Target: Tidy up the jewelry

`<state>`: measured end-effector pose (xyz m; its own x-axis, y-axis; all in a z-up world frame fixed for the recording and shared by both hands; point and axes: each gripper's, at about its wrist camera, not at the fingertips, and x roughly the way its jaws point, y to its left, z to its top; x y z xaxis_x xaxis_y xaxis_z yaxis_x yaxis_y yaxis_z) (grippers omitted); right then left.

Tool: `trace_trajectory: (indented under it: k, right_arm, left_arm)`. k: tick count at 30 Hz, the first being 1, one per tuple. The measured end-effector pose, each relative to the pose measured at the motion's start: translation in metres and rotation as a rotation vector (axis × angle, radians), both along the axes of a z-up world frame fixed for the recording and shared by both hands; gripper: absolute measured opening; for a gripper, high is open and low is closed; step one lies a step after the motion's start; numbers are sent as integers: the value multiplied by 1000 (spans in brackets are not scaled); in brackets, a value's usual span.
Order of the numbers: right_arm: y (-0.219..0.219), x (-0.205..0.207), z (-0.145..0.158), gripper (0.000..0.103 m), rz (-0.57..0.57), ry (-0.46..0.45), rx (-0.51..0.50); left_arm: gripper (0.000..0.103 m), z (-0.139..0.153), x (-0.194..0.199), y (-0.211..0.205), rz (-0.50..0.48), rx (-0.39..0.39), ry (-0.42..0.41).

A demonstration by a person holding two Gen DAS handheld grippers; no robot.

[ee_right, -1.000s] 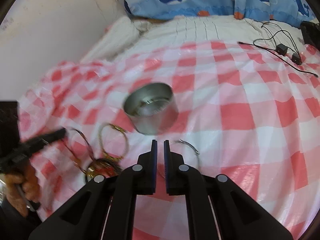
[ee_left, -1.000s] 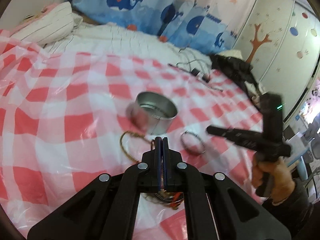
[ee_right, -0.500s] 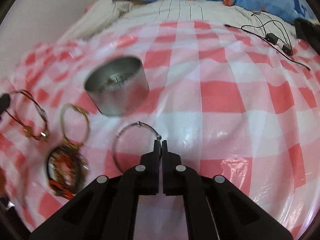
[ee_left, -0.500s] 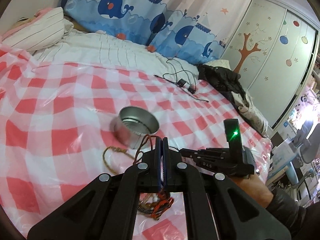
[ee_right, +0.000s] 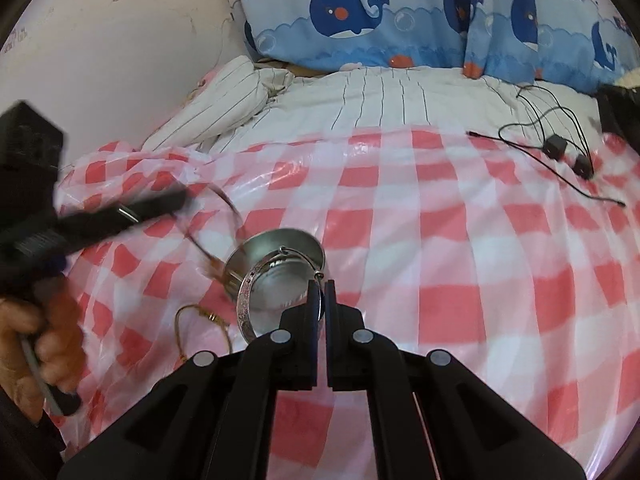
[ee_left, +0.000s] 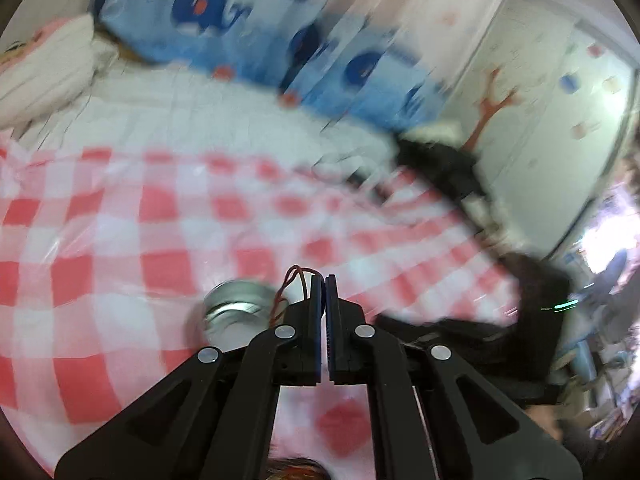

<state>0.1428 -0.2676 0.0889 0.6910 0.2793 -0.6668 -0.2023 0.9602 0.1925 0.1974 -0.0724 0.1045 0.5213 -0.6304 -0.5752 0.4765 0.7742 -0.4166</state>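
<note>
My right gripper (ee_right: 323, 284) is shut on a silver bangle (ee_right: 246, 296), held tilted just above the round metal tin (ee_right: 276, 234) on the red-checked cloth. My left gripper (ee_left: 324, 280) pinches a thin red cord bracelet (ee_left: 294, 280) at its tips, and its jaws are opening slightly. The tin (ee_left: 236, 308) lies just left of those tips in the blurred left wrist view. In the right wrist view the left gripper (ee_right: 182, 196) comes in from the left, and the cord bracelet (ee_right: 234, 216) dangles from it beside the tin. A gold chain bracelet (ee_right: 184, 320) lies on the cloth.
Black cables with small adapters (ee_right: 556, 146) lie at the cloth's far right. A striped pillow (ee_right: 224, 104) and whale-print curtain stand behind. Dark clothing (ee_left: 444, 164) is heaped at the bed's right edge. A hand (ee_right: 44, 340) grips the left tool. Beaded bracelets (ee_left: 296, 466) lie under the left gripper.
My right gripper shut on the silver bangle and raised it off the cloth over the tin. My left gripper lifted the red cord bracelet and swung it toward the tin.
</note>
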Motion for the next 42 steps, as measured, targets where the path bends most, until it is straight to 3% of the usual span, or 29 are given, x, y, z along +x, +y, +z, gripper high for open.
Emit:
trace_trajectory:
  k: [2,3,7,11,13,14,18,20,23,25,28,30,42]
  right_arm:
    - [7,10,-1,4,12,-3,-21]
    - [11,16,-1,4,18,-6,-33]
    - [32,40,-5,4,51,-5,-73]
    - [41,50,-20,6,37,34,-105]
    - [37,41,-19,17,26,34,-104]
    - [31,30,-14,25,16,24,-90]
    - [15,-20,-1,32,5,13,-9]
    - [10,-45,-11,41,-5,37,9]
    - [5,-62,-35,41,-2,128,65]
    - [12,-64,-32,42,5,112,38]
    - [29,-66,-24,54,8,56,-84]
    - [35,-68,-27,54,14,60,-134]
    - [37,-74,-18,60,-17,13,-259]
  left_arm:
    - [15,-17,12,-4,52,114,53]
    - [19,-21,12,1,75,124,67]
    - [46,-11,-11,25,156,174,-9]
    - [51,-6,-38,47,213,218,-37]
    - [52,-11,-58,51,242,280,-48]
    - [52,-15,-66,53,248,287,-44]
    - [57,-29,-91,56,249,300,-14]
    - [58,-37,-95,55,243,317,-1]
    - [58,-40,-96,49,247,368,-21]
    - [62,-41,-97,45,250,393,-36]
    - [68,-45,-96,40,248,433,-43]
    - [68,-48,-95,36,244,457,-41]
    - [71,-55,-91,21,217,497,-49]
